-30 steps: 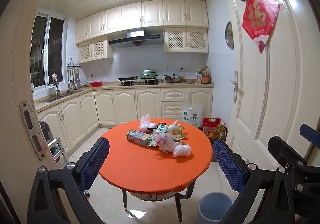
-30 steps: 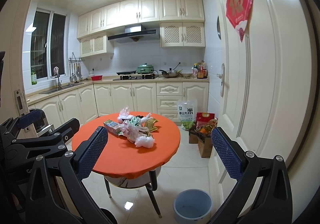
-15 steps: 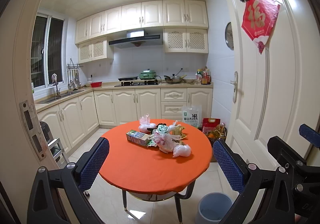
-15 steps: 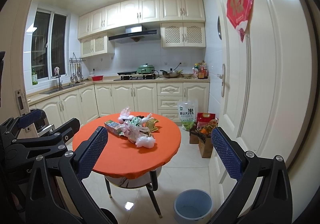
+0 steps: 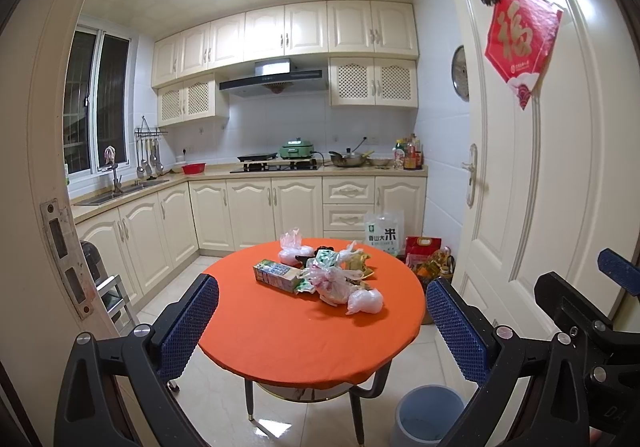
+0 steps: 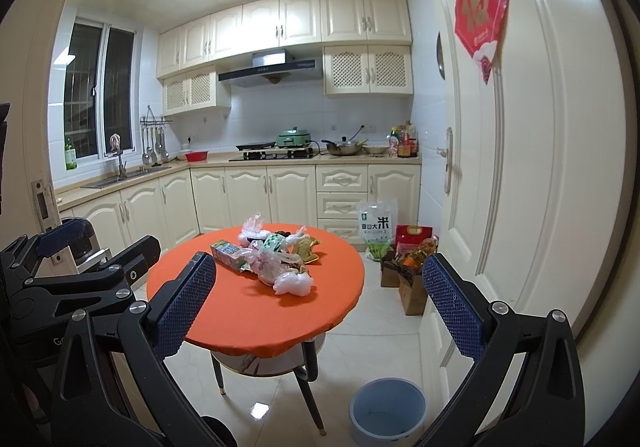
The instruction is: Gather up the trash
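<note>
A round orange table (image 5: 288, 339) (image 6: 248, 311) carries a heap of trash: a green drink carton (image 5: 276, 276) (image 6: 225, 252), knotted pink-white plastic bags (image 5: 365, 301) (image 6: 292, 283) and crumpled wrappers (image 5: 326, 261) (image 6: 306, 247). A grey-blue waste bin (image 5: 430, 417) (image 6: 386, 405) stands on the floor at the table's near right. My left gripper (image 5: 322, 325) and right gripper (image 6: 320, 305) are both open and empty, well short of the table. The right gripper also shows at the right edge of the left wrist view (image 5: 600, 307).
A white open door (image 5: 552, 175) (image 6: 520, 151) flanks the right side, a door frame (image 5: 52, 167) the left. A rice bag (image 6: 374, 227) and boxes of groceries (image 6: 412, 271) sit on the floor by the cabinets. A step stool (image 5: 108, 295) stands at left.
Both views have crept slightly forward toward the table. Both grippers stay open and the trash has not moved.
</note>
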`<state>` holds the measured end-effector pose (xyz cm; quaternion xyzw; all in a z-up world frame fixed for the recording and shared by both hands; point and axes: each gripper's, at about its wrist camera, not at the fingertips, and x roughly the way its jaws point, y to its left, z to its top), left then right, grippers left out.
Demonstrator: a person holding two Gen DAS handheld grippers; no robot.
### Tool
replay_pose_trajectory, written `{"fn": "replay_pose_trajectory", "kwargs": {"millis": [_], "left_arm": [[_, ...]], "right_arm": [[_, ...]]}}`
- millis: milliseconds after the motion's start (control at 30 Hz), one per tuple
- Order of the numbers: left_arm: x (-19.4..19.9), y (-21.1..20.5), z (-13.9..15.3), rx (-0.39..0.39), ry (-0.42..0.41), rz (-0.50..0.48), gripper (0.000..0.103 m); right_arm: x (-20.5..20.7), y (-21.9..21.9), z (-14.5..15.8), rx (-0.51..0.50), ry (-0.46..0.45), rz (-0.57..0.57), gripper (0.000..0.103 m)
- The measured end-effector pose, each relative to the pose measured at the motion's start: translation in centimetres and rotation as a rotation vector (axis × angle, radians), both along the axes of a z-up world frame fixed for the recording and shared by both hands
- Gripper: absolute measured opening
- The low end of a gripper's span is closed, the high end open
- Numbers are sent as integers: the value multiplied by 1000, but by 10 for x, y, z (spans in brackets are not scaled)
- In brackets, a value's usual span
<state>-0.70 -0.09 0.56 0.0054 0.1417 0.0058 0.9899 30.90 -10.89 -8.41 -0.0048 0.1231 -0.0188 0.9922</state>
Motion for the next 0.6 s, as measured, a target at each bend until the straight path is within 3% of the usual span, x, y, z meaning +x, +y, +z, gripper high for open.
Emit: {"fn": "replay_pose_trajectory", "kwargs": {"millis": [600], "left_arm": [[29,4,-14,-11,17,-1,102]], "right_arm": [[23,-2,-9,8,21,-4,103]]}}
